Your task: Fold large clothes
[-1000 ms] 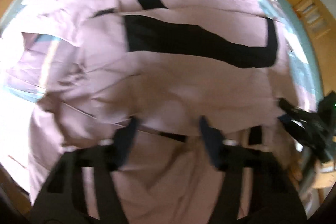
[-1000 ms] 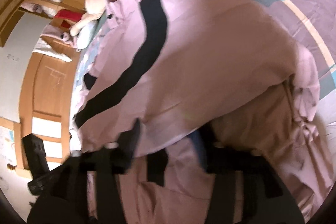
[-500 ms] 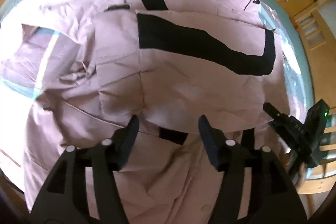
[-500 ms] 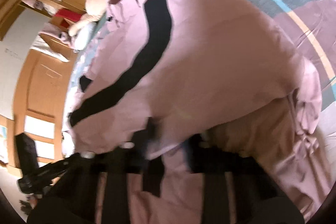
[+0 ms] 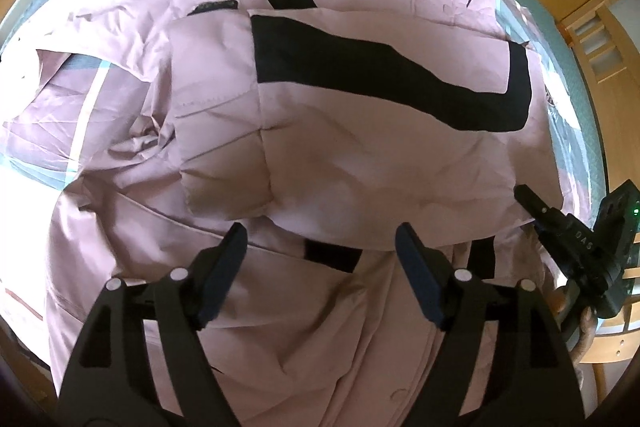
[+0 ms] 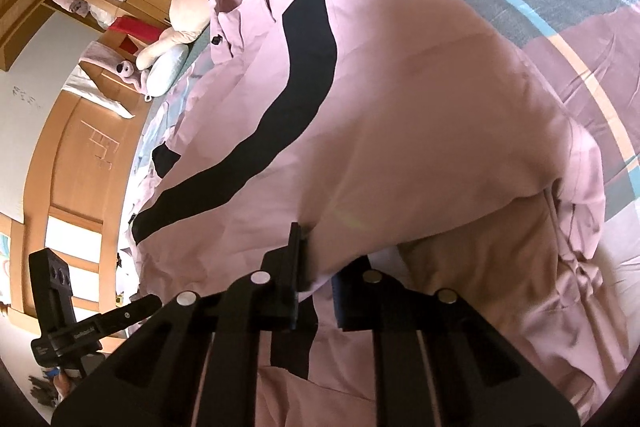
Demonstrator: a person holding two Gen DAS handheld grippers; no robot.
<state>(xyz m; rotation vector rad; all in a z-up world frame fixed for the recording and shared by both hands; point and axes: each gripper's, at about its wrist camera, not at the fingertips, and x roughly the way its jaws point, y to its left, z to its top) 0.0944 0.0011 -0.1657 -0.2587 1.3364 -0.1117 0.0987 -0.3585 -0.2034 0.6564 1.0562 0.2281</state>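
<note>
Big pale-pink padded jacket with black curved stripes (image 5: 360, 155) lies spread on the bed with the grey, mauve and blue-striped cover (image 6: 560, 7), its collar toward the stuffed toys at the bed's head, one side panel folded over the jacket's middle.

Your right tongs (image 6: 320, 287) have just closed and stand narrow, pinching the near edge of that folded panel. Your left tongs (image 5: 320, 251) have just been opening; they stand wide, above the same edge further along the jacket's hem, nothing pressed between the pads.

Step in hand, as I read it: get a two-point grip on this edge for the next fold.

- Bring the left tongs down over the panel's edge before closing, and take all the layers, not just the top skin.
- Keep both grips along the same edge so the jacket lifts evenly.
- Padded fabric is slippery and bulky; bite deep.
- Keep the right pinch firm while the left settles.
</note>
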